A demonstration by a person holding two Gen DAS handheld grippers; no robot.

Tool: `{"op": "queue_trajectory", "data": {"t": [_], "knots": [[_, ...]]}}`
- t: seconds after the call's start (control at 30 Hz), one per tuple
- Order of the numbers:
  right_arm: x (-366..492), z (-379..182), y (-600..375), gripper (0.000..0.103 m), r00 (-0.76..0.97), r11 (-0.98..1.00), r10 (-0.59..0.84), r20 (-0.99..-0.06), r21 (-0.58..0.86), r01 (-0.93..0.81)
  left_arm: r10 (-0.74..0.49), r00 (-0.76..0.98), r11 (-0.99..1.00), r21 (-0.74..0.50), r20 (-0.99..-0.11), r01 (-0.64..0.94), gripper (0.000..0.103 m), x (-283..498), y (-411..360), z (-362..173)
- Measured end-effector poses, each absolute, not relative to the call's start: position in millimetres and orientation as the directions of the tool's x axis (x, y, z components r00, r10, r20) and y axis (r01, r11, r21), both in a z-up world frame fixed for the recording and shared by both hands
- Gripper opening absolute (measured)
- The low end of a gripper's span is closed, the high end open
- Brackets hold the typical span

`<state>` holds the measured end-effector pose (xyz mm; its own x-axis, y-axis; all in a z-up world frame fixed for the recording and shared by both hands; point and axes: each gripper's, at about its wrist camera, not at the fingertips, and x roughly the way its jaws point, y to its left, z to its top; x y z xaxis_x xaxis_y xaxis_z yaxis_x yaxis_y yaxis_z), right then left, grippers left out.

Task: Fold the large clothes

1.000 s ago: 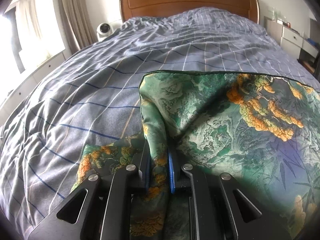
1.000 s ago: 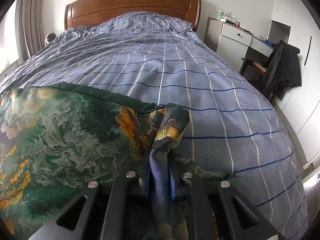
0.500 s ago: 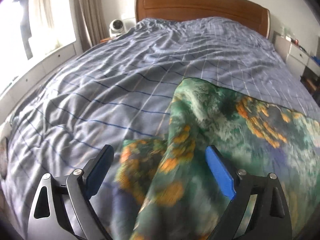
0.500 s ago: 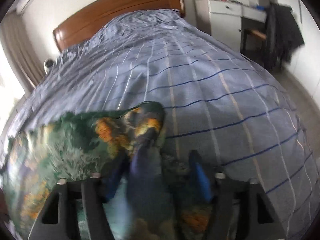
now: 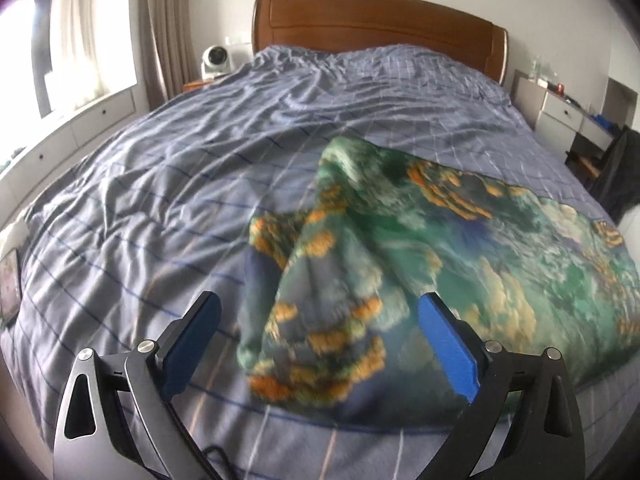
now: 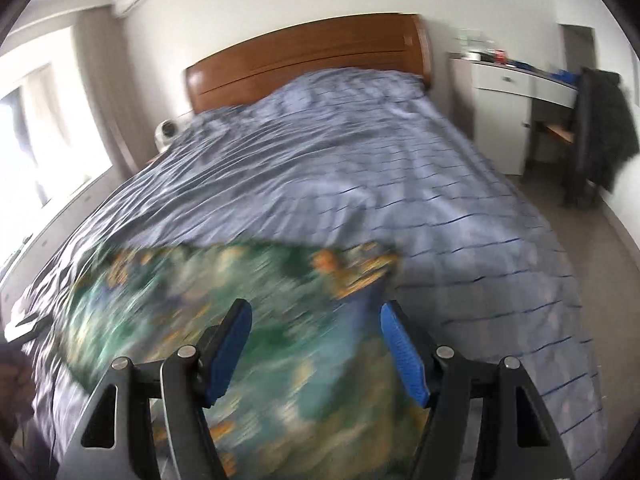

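Nearest, in the left wrist view, the left gripper (image 5: 318, 326) is seen with its jaws spread very wide and still opening; the blue pads (image 5: 446, 346) stand clear on either side of a bunched corner of the garment (image 5: 400, 248), and no cloth is pressed by them. In the right wrist view the right gripper (image 6: 315, 342) is likewise shown released, its jaws parted about halfway, with the blurred green cloth (image 6: 240, 300) seen between and beyond the pads but not gripped. The garment, a large green piece patterned with orange and pale landscape motifs, is laid on the near part of the bed (image 5: 200, 168), spread mostly flat toward the right of the left view, with one raised, rumpled fold at its left edge. Its far edge is seen as a fairly straight line across the cover in the right view. Under it, a blue-grey checked duvet (image 6: 360, 152) is stretched, wrinkled, over the whole bed. Farther off, a brown wooden headboard (image 5: 380, 24) is set against a white wall. A small white fan (image 5: 216, 60) is placed left of the headboard, beside a curtain (image 5: 160, 28) and a bright window. On the right, a white desk (image 6: 516, 80) carrying small items is seen, and a dark coat (image 6: 604, 120) is hung over a chair next to it.
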<state>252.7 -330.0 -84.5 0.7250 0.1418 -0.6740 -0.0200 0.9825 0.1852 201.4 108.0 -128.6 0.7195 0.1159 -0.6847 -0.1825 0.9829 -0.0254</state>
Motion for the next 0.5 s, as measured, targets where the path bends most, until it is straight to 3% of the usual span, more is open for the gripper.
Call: {"op": "queue_trajectory", "data": {"t": [0.5], "knots": [[203.1, -125.8, -314.8, 0.069, 0.645, 0.997, 0.065, -0.761, 0.075, -0.012, 0.064, 0.712, 0.992, -0.034, -0.699, -0.123, 0.099, 182.5, 82.2, -122.3]]}}
